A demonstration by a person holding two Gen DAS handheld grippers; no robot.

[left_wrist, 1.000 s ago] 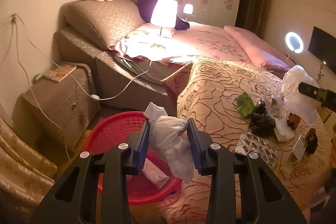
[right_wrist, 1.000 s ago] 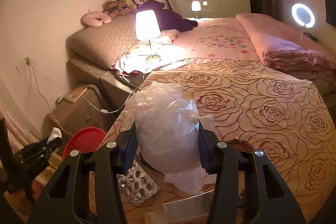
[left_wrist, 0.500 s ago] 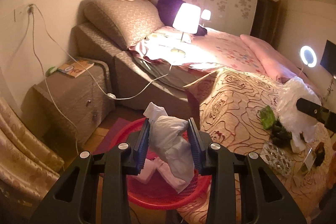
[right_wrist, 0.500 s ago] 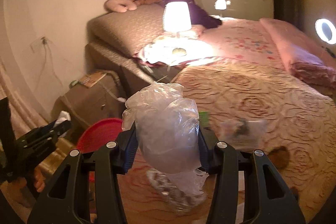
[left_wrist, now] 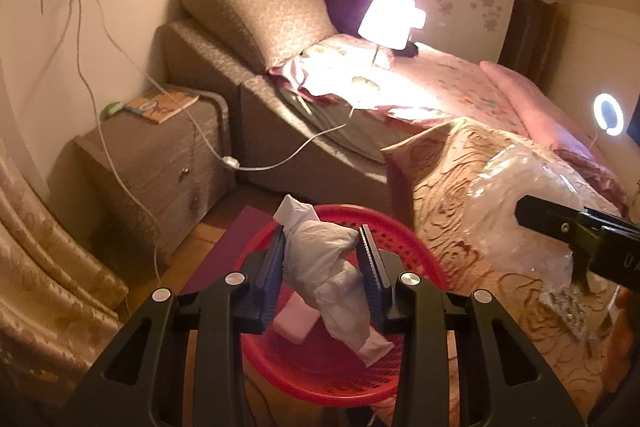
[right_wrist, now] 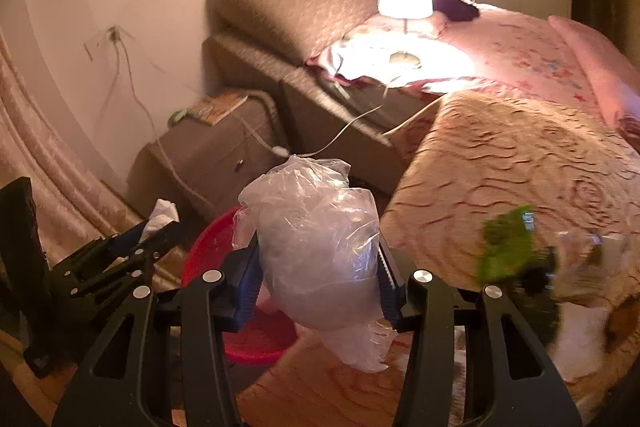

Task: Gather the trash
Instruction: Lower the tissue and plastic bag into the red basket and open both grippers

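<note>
Here, the left hand-held gripper (left_wrist: 323,271) grips crumpled white tissue (left_wrist: 328,275) over the red basket (left_wrist: 416,251); the right hand-held gripper (right_wrist: 318,281) clamps a clear plastic bag (right_wrist: 316,247) nearer the bed (right_wrist: 500,163), where early release would likely miss.

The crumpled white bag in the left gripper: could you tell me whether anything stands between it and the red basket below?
Nothing visible does. The left gripper holds the crumpled white bag directly over the open red basket, whose only visible content is a pink wad on its floor. The right gripper with its clear plastic bag is off to the side.
</note>
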